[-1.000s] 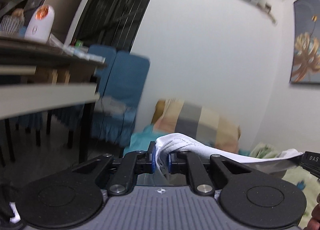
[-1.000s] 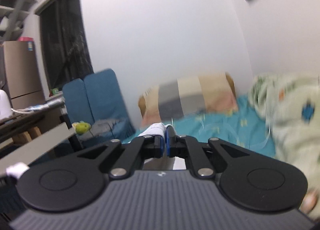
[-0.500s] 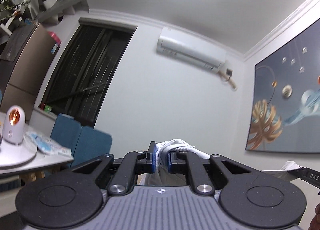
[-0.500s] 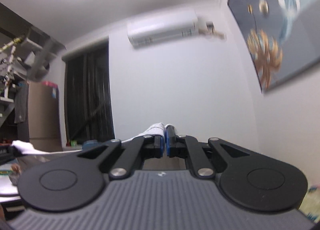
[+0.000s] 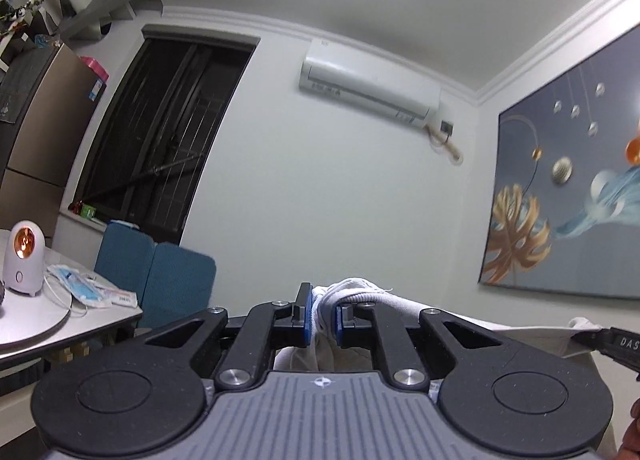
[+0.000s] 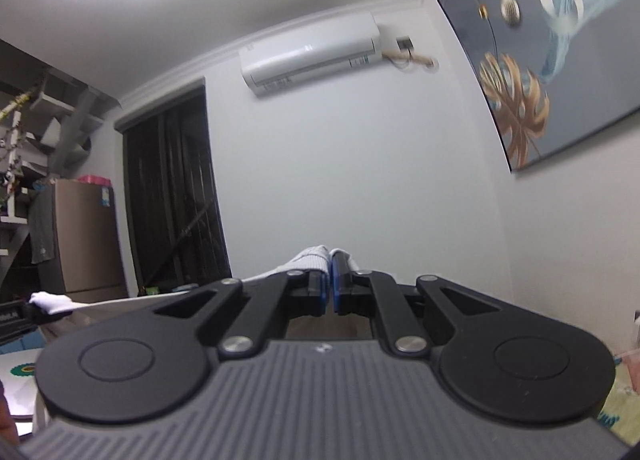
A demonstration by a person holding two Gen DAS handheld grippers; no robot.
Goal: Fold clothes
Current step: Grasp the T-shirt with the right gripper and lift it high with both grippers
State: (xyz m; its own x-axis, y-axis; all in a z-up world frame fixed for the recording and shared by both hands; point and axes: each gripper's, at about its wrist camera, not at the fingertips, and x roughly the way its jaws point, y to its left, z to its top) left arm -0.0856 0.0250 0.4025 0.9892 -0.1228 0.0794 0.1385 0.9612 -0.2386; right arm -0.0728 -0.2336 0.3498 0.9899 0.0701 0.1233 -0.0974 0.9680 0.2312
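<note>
i have both grippers, left gripper (image 5: pixel 322 318) and right gripper (image 6: pixel 330 286), raised, jaws pinching the white garment (image 5: pixel 352 292); i'd keep that edge taut and level.

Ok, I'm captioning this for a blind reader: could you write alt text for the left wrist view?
The left gripper is shut on a bunched edge of white garment, held up and stretching right to the other gripper's tip. Behind are a white wall, an air conditioner, a dark window and a large painting.
</note>
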